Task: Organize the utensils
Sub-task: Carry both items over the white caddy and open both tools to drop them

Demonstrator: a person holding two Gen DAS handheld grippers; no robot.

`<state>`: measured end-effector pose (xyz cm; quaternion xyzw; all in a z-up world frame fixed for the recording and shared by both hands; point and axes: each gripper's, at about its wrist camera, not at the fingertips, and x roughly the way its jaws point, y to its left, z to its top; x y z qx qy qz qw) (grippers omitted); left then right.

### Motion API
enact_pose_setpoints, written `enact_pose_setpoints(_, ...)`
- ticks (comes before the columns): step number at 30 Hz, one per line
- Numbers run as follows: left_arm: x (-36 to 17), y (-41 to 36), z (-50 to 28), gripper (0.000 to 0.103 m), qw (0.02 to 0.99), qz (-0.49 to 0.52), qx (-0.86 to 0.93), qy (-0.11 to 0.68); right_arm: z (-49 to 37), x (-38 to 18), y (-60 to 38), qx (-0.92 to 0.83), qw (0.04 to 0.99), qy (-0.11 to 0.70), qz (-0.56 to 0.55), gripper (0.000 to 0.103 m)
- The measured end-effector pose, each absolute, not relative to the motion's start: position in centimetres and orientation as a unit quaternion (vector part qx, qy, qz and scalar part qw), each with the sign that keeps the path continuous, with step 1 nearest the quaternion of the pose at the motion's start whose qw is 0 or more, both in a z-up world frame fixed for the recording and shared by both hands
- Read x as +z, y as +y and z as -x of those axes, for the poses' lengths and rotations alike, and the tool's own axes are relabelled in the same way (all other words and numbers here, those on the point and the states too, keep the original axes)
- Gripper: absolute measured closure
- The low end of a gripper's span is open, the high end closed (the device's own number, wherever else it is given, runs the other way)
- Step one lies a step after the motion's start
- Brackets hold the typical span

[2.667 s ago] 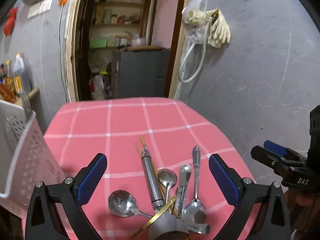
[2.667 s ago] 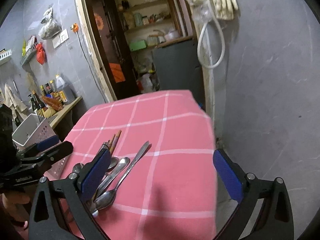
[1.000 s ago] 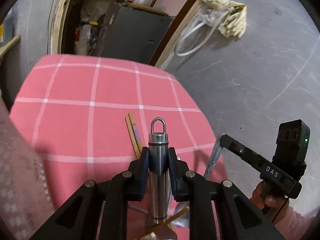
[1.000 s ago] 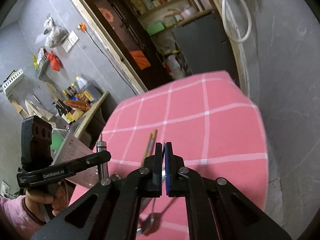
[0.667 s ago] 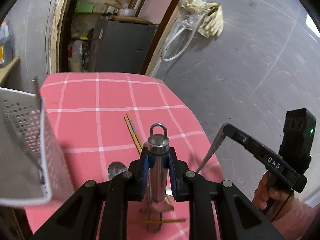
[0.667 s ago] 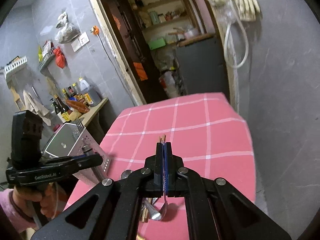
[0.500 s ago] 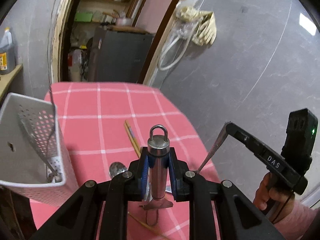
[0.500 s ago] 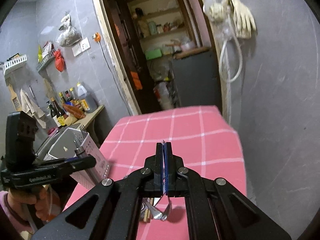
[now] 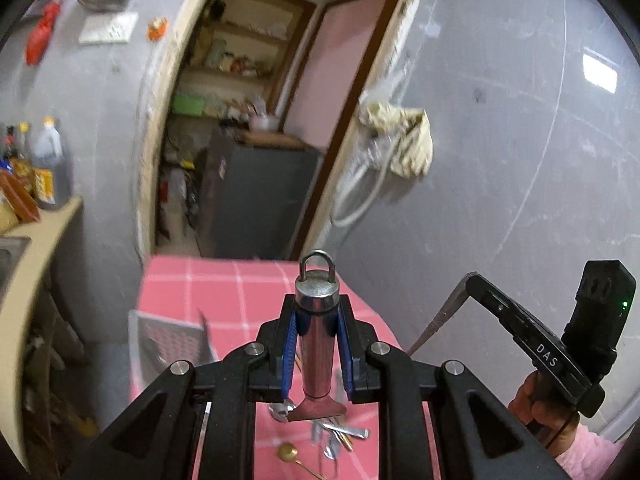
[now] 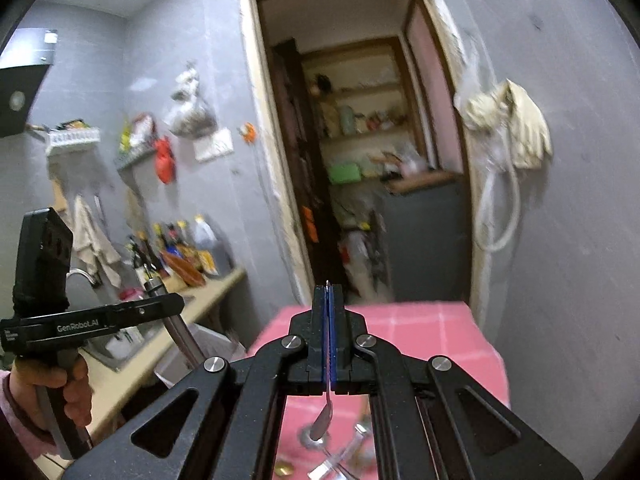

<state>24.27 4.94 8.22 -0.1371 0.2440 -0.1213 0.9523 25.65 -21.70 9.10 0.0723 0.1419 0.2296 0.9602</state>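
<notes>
My left gripper is shut on the thick handle of a steel utensil with a hanging ring on top, held upright high above the table. My right gripper is shut on the thin handle of a spoon, whose bowl hangs below the fingers. In the left wrist view the right gripper is off to the right with the spoon handle slanting down from it. Far below, several loose utensils and a gold spoon lie on the pink checked table. A white perforated basket stands at its left edge.
A counter with bottles and a sink runs along the left. An open doorway to a pantry with a dark cabinet lies behind the table. The grey wall on the right carries gloves and a hose. A person's hand holds each gripper.
Both grippers have risen well above the table with their utensils held fast, and tilted up toward level. The table and basket now look smaller and lower in both views.
</notes>
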Motion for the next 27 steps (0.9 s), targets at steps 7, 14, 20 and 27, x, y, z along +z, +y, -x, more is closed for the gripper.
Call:
enact_pose_setpoints(7, 11.1, 9.0, -22.6, 0.086, 0.97, 0.125, -0.06, 0.201, -26.6, 11.1, -15.6, 0.287, 0.949, 0.107, -0.076, 0.102)
enact_pose_setpoints(14, 9.7, 10.9, -22.6, 0.086, 0.974, 0.097, -0.016, 0.204, -27.6, 8.8, -10.0, 0.332, 0.933, 0.125, -0.051, 0.102)
enact_pose_setpoints(20, 7.2, 11.3, -22.7, 0.085, 0.97, 0.096, -0.017, 0.222, -28.5, 6.0, -7.6, 0.352, 0.922, 0.159, -0.026, 0.102)
enact_pose_setpoints(27, 4.9, 11.9, -23.3, 0.085, 0.963, 0.114, -0.012, 0.245, -29.7, 3.5, -7.3, 0.362, 0.911, 0.195, -0.025, 0.102)
